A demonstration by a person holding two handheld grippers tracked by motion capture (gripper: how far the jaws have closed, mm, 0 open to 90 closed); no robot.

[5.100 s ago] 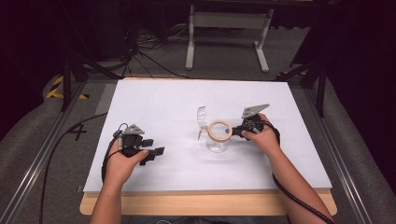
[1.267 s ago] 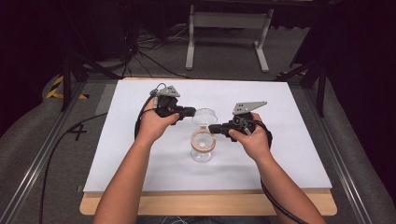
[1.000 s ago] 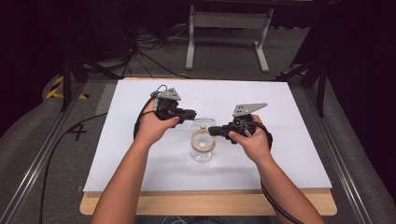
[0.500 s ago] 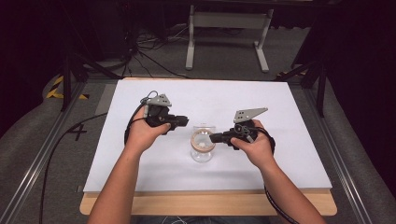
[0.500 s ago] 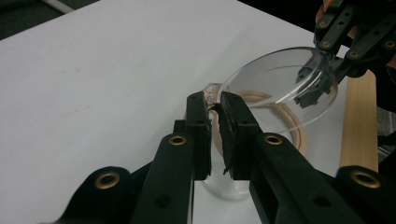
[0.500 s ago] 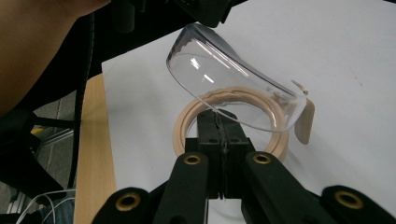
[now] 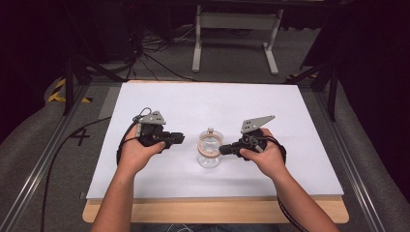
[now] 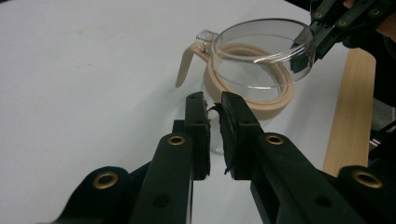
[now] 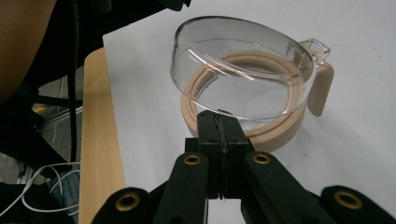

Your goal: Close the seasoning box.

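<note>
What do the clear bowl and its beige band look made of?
The clear bowl looks like glossy transparent plastic or glass: the table shows through and its rim glints. The beige band and handle look like matte opaque plastic, with no glare.

One clear container point(image 7: 209, 153) with a tan ring sits at the frame's centre on one white bench point(image 7: 300, 121). Two grippers, the left gripper point(image 7: 177, 139) and the right gripper point(image 7: 225, 150), flank it.

- A clear jar point(image 7: 209, 153) with a tan ring at its rim is seen on the white table point(image 7: 300, 145).
- The right gripper point(image 7: 226, 150) is held against the jar's rim.
- The left gripper point(image 7: 178, 139) is kept beside it, apart.
</note>
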